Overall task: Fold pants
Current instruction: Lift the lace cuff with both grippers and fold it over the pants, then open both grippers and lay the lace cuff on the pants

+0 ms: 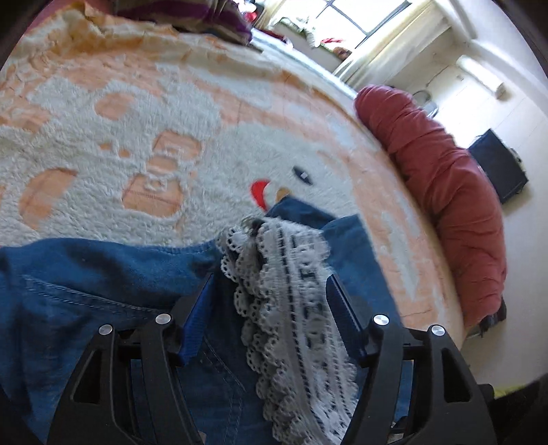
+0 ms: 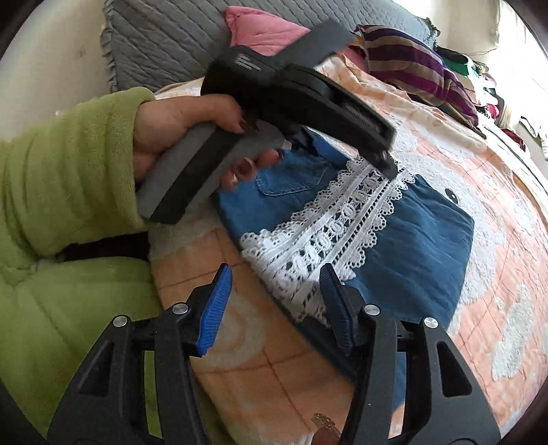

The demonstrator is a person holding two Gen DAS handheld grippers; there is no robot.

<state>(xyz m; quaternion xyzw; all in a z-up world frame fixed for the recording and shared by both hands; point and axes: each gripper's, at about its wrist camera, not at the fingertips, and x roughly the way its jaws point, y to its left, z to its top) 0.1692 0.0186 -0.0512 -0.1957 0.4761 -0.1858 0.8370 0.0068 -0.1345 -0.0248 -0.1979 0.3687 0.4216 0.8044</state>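
Peach-and-white fleece blanket (image 1: 144, 113) covers the bed; red bolster (image 1: 441, 178) at its edge; striped cloth (image 2: 418, 65) beyond.

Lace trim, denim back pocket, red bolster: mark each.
lace trim (image 2: 337, 219): right wrist view, centre of the white band.
denim back pocket (image 2: 291, 178): right wrist view, pocket face.
red bolster (image 1: 441, 185): left wrist view, mid-body.

Bed under peach-and-white fleece blanket (image 1: 102, 143), red bolster (image 1: 445, 178), grey quilted headboard (image 2: 164, 41), bright window (image 1: 370, 17)

Peach-white bed (image 2: 445, 143) w/ folded lace-trimmed pants (image 2: 428, 232), striped cloth (image 2: 418, 61).
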